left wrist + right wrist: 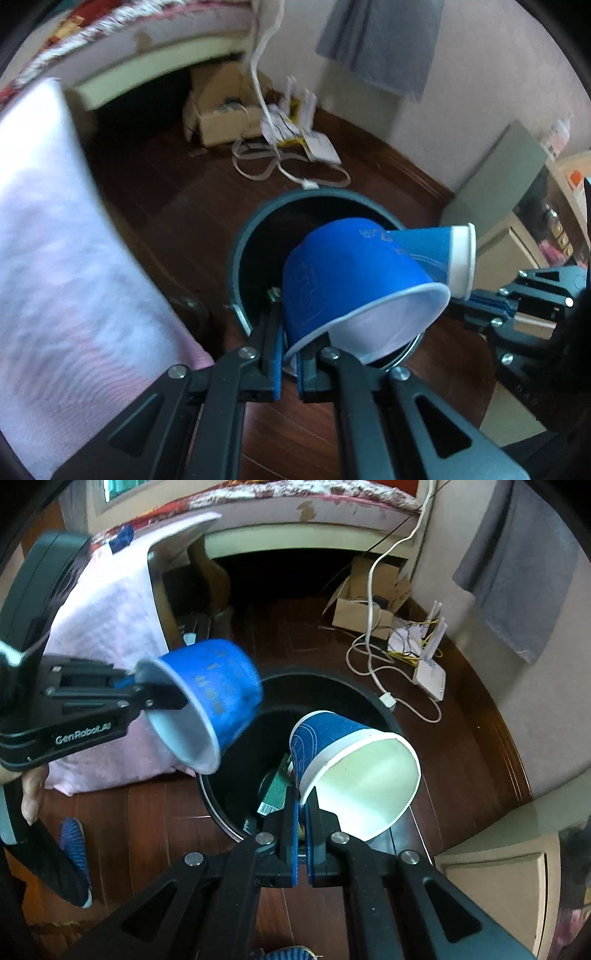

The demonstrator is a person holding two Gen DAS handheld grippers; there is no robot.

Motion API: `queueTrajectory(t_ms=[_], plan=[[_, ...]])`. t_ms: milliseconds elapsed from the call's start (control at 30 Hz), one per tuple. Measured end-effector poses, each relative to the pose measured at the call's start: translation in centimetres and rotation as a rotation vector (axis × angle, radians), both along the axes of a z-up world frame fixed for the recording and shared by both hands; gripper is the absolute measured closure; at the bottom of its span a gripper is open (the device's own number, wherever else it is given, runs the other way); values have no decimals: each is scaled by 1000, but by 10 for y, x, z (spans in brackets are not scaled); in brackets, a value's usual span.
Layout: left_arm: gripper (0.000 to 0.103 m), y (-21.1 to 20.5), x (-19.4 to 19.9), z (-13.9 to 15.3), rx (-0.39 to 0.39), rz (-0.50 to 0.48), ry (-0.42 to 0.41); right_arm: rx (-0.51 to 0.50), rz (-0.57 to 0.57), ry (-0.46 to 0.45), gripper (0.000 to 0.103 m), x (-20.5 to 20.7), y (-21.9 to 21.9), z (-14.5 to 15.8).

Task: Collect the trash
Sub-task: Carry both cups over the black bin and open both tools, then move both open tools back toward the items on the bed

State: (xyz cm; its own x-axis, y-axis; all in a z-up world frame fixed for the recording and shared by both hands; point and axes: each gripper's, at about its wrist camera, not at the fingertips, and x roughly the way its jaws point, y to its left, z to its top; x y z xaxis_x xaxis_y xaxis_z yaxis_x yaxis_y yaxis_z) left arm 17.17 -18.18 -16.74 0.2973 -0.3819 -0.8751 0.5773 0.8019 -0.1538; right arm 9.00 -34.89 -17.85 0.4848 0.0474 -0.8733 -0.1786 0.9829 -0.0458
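A dark round bin (pixel 240 251) stands on the wooden floor, and both grippers hover over its mouth. My left gripper (pixel 291 347) is shut on the rim of a blue paper cup (pixel 351 280) tilted on its side, white inside. From the right, my right gripper (pixel 476 302) holds a second blue cup (pixel 439 254) against it. In the right wrist view, my right gripper (pixel 303 805) pinches that cup (pixel 332 738) by the rim above the bin (pixel 369 698). The left gripper (pixel 162 694) holds its cup (pixel 218 686) at the bin's left edge. A green box (pixel 277 786) lies inside.
A pale pink cloth (pixel 55 258) hangs close on the left of the bin. Beyond it lie white cables (pixel 280 166), a cardboard box (pixel 225 118) and a bed. A cabinet (pixel 495 177) stands to the right. A blue shoe (pixel 74 842) and a person's fingers (pixel 31 790) show lower left.
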Motion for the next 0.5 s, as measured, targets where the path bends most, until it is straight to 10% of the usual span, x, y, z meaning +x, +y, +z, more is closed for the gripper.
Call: queueTrajectory(t_ms=[67,100,167,500], plan=[[62,-1,4,-9,7,22,17,-58,0,42,93,10,-1,-14],[36,2,4,-10,13,38,9,-110,-26,67,61,14,-5,-23],[27,10,-1,-8,24,69,-31,-99,-61,89,17,15,-17,-31],[5,51,-23,28,-2,208,-136,-86,-171,29,0,12,-26,7]])
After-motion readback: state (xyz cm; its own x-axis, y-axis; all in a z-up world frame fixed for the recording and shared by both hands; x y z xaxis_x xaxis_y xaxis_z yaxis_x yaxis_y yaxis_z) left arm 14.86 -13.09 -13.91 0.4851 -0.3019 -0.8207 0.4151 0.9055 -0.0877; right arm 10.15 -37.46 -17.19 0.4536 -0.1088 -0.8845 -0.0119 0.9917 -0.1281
